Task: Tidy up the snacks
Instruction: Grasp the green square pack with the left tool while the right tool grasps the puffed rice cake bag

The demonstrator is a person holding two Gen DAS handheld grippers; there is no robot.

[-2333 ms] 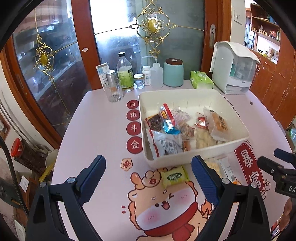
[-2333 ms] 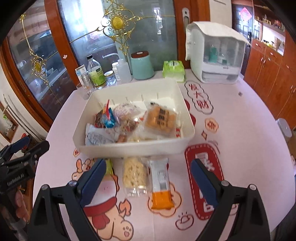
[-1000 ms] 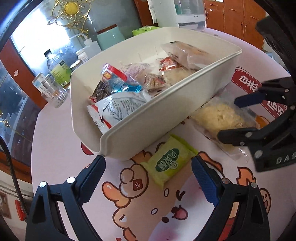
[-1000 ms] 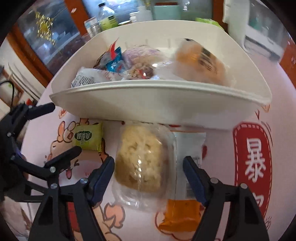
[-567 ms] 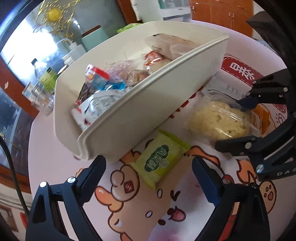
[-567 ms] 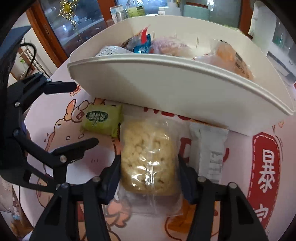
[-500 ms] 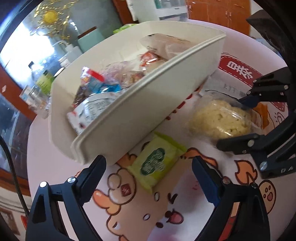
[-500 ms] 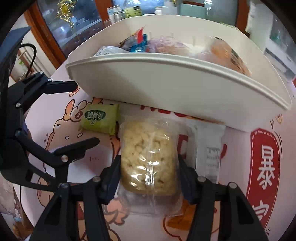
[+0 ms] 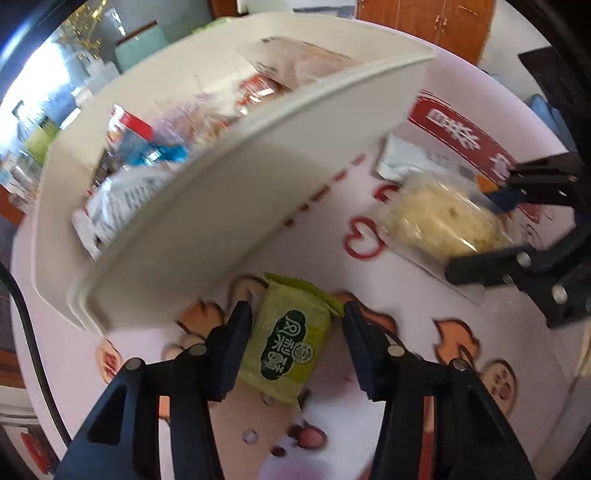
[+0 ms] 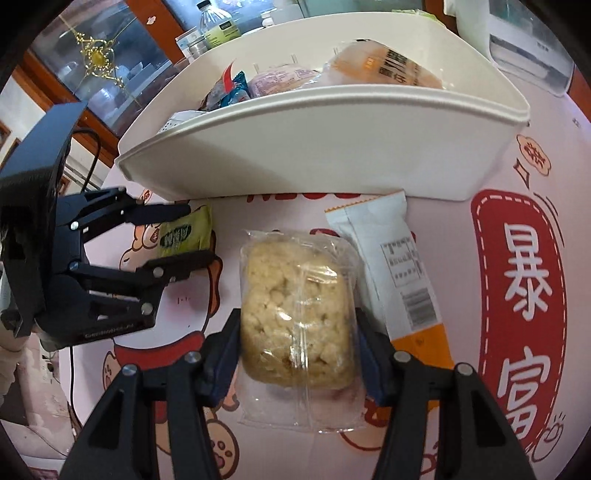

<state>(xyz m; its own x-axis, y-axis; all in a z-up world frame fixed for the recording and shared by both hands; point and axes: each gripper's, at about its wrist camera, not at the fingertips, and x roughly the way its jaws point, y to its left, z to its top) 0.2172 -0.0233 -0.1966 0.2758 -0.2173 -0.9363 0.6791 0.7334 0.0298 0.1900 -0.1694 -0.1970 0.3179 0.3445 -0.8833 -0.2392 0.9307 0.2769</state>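
A green snack packet lies on the pink tablecloth just in front of the white bin. My left gripper points down over it, jaws closing, pads meeting the packet's two long sides. The right wrist view shows that same gripper straddling the green packet. To the right, my right gripper is shut on a clear-wrapped rice-crisp cake, which rests on the cloth. The left wrist view also shows the right gripper clamping the cake. Several wrapped snacks fill the bin.
A white and orange snack packet lies right of the cake, its top end touching the bin wall. Bottles and jars stand behind the bin by a glass door. A white appliance is at the back right.
The left gripper has sunk and tilted down onto the green packet, and its jaws have narrowed from wide apart to the packet's sides. The right gripper has shifted slightly with the cake held.
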